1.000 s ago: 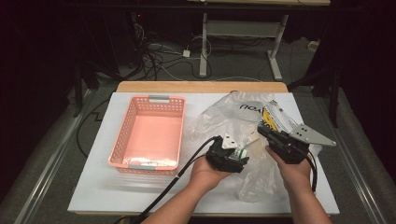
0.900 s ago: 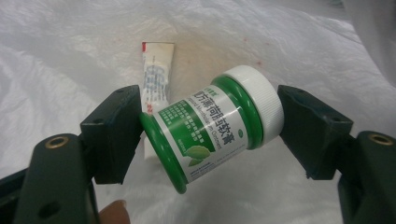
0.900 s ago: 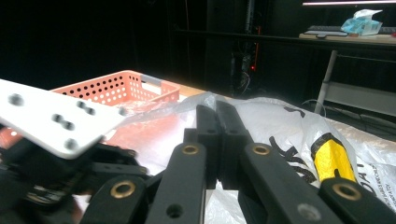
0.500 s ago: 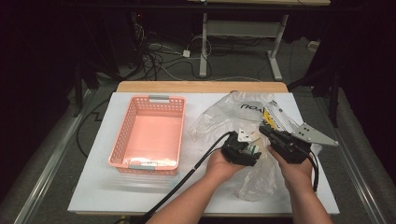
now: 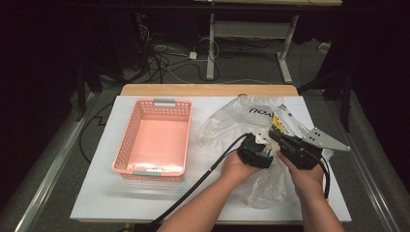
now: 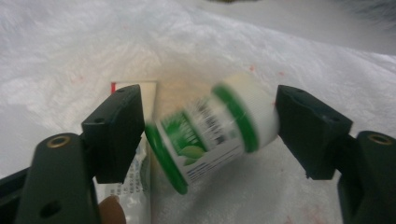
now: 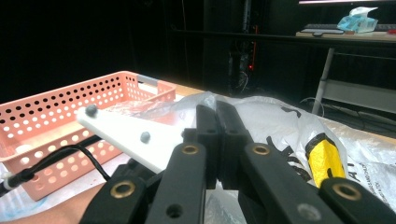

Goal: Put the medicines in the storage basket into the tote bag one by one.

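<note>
Left tool (image 6: 210, 135) apart around green-labelled jar (image 6: 210, 135), right tool (image 7: 217, 140) together pinching plastic bag (image 5: 232, 125), pink basket (image 5: 126, 145) beside

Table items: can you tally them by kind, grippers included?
Pink basket: 1
Clear plastic bag: 1
Green-and-white jar, between the left gripper's open jaws: 1
Yellow-and-black item inside the bag: 1
Grippers, left gripper and right gripper: 2
Total: 6
</note>
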A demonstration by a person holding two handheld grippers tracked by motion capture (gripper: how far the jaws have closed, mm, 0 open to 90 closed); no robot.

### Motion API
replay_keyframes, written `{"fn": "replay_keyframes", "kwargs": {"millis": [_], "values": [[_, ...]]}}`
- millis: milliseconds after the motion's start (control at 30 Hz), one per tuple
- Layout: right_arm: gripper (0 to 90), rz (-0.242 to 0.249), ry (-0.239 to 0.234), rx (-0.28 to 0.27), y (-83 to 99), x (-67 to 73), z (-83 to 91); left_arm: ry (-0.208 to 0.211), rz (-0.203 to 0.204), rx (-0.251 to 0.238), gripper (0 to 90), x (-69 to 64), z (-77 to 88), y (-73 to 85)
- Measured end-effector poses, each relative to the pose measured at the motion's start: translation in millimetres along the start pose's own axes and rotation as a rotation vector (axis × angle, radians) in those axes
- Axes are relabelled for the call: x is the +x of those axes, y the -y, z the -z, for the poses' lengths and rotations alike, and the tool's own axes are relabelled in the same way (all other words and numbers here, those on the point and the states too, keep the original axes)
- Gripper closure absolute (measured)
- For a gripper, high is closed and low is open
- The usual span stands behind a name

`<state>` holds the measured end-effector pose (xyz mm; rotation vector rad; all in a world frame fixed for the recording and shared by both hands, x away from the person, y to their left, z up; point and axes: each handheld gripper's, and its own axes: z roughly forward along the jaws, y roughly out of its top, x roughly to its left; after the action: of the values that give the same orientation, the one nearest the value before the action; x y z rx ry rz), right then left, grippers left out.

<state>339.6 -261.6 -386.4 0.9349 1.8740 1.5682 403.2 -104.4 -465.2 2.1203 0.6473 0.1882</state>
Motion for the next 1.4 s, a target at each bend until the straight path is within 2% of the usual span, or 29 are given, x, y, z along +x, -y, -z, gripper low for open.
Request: {"fn": "replay_keyframes", "kwargs": {"millis": [67,100,133,167,200,233,300,367,400,700,1133,1400], "values": [[90.0,0.0,-0.001,0.002,0.1,0.1,-0.1,0.002,0.006,0.01,22.5,1.7,3.2,-1.3],[90.0,0.006,-0.002,0.001,0.2,-0.2,-0.5,0.026,0.049,0.002,21.4,0.3,3.8,-1.2],[90.0,0.005,-0.002,0.002,0.2,0.0,-0.8,0.02,0.003,0.008,19.6,4.6,5.1,-2.2],[90.0,0.005,-0.003,0.002,0.3,0.5,-0.9,0.018,-0.011,0.025,18.2,5.9,6.6,-2.0],[90.0,0.004,-0.003,0.004,0.3,1.0,-0.8,0.009,0.001,0.029,18.2,5.7,8.2,-0.8],[90.0,0.005,-0.003,0.004,0.3,1.1,-0.8,0.011,0.051,0.034,18.2,3.2,10.7,1.6],[90.0,0.0,-0.002,0.003,0.3,1.0,-0.9,0.019,0.06,0.028,18.2,6.3,15.1,5.4],[90.0,0.006,-0.004,0.004,0.4,0.8,-1.1,0.009,0.058,0.025,18.2,9.3,21.5,10.0],[90.0,0.007,-0.004,0.004,0.4,0.9,-1.2,0.006,0.072,0.024,18.2,9.4,24.9,12.7],[90.0,0.005,-0.003,0.01,0.7,3.0,-2.4,-0.003,0.064,0.006,18.6,10.4,56.7,32.8],[90.0,0.012,-0.002,0.012,0.6,3.1,-2.1,-0.006,0.058,-0.041,18.7,0.6,93.4,55.8],[90.0,0.017,-0.004,0.011,1.0,2.7,-2.6,-0.002,0.051,-0.048,11.1,-6.4,111.9,65.0]]}}
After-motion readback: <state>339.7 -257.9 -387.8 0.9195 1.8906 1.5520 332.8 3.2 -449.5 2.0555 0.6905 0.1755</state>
